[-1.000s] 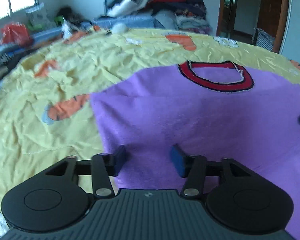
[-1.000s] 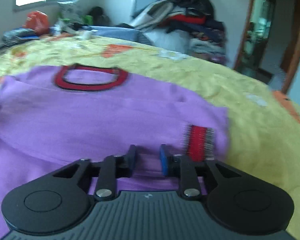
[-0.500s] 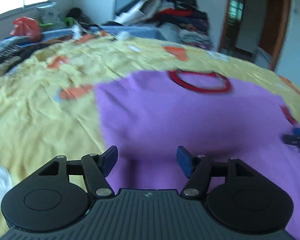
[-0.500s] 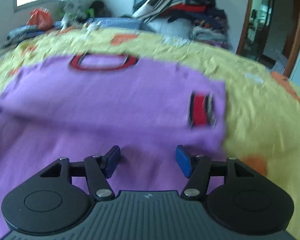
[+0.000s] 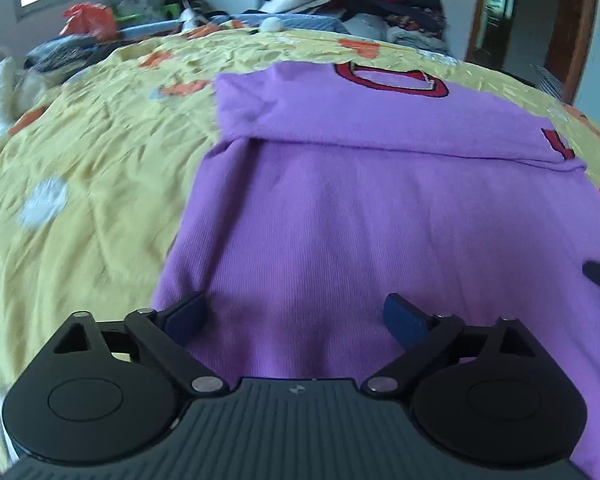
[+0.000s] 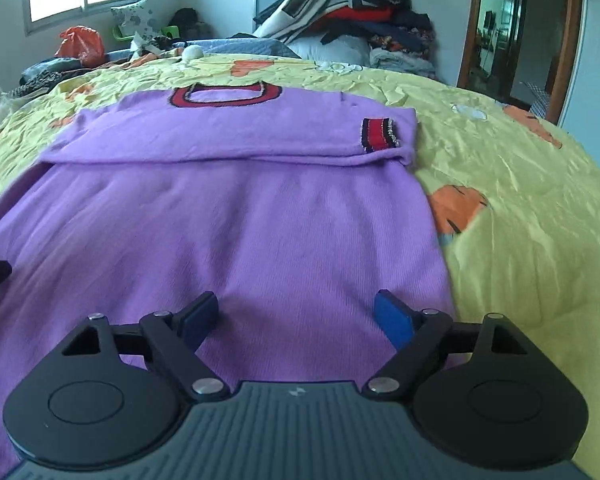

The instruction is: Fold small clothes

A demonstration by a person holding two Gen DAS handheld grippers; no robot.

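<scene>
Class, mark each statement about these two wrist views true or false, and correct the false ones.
1. Both grippers are open. True: the left gripper and the right gripper each show spread fingers with nothing between them.
2. The purple sweater lies on a yellow bedsheet. True.
3. The sweater's collar is green. False: it is red with dark edging.
4. The sleeves hang off the bed. False: the folded sleeve lies across the chest, its striped cuff on top.
5. A pile of clothes sits beyond the bed. True.
</scene>
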